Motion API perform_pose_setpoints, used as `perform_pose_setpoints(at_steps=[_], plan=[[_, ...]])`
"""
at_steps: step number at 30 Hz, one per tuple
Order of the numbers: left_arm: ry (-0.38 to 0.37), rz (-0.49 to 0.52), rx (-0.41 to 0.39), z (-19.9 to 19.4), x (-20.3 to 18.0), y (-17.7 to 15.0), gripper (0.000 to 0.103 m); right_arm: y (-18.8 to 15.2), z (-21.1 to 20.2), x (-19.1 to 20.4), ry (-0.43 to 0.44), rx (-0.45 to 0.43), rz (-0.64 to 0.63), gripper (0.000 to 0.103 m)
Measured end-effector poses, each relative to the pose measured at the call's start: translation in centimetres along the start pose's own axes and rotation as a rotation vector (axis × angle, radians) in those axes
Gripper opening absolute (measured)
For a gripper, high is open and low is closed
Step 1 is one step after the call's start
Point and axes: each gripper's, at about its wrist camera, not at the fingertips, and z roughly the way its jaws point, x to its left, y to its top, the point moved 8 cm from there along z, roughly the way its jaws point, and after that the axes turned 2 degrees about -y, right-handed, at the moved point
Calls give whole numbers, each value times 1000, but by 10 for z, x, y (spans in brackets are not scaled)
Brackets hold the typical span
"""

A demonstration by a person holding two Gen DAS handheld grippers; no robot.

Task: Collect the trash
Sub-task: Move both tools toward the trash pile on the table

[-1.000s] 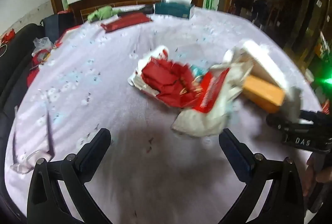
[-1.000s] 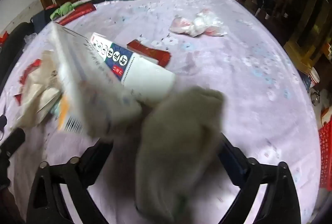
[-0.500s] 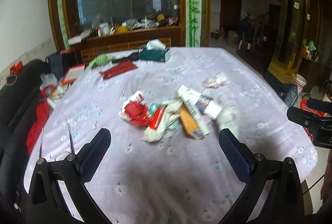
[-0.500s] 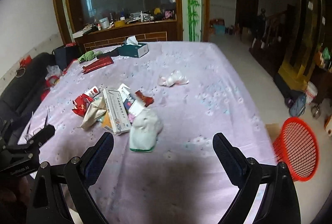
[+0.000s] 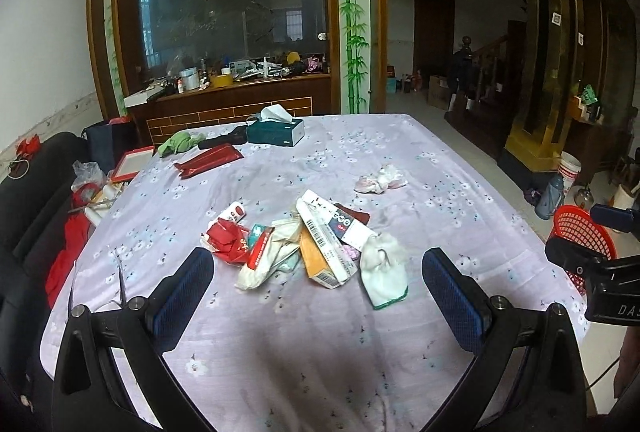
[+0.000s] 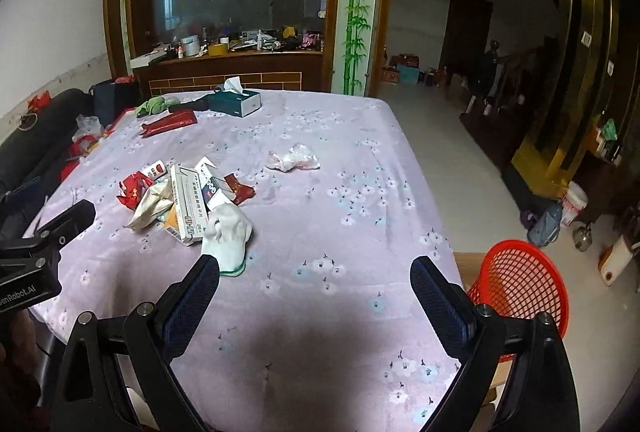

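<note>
Both hand-held grippers have drawn back and up from the litter since the earlier frames, where the right one sat close over the white glove and the carton — the pile is now seen whole, from a distance. Left hand-held gripper (image 5: 318, 290): jaws spread wide, nothing between them. Right hand-held gripper (image 6: 314, 298): likewise wide apart and empty, hovering over bare cloth at the near edge of the counter (image 6: 360, 232).

Nearest the grippers lies the white glove (image 5: 385, 270), limp, its green-edged cuff toward the viewer, touching the long white-and-orange carton (image 5: 326, 254). Beside these, to the left, a crumpled pale wrapper (image 5: 272, 256) and red foil packets (image 5: 228, 238) overlap in one heap. Farther off, well apart from the heap, sits a wad of thin white plastic (image 5: 380, 180). At the far end stand a tissue box (image 5: 276, 129), a green cloth and a flat red packet — probably not trash.

A red mesh basket (image 6: 520, 284) stands on a stool just beside the counter's right edge, the likely receptacle. Judgement: nothing is in hand and all the trash lies on the counter, gathered for pickup; collection into the basket remains to be done, the glove being the closest first piece.
</note>
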Motion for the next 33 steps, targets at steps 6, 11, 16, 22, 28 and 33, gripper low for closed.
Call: perform_pose_setpoints(at_steps=[6, 11, 16, 22, 28, 33], plan=[[-3, -11, 29, 4, -6, -6, 103, -7, 7, -8, 24, 28, 23, 98], [-7, -2, 49, 6, -13, -10, 103, -11, 13, -10, 43, 50, 32, 98], [-10, 2, 54, 7, -14, -9, 103, -11, 15, -13, 39, 55, 38, 98], [-19, 4, 66, 10, -16, -10, 103, -10, 15, -16, 21, 54, 29, 98], [-36, 7, 72, 11, -19, -12, 103, -12, 13, -20, -3, 56, 34, 98], [-44, 3, 77, 12, -19, -13, 103, -13, 12, -21, -10, 59, 34, 98]])
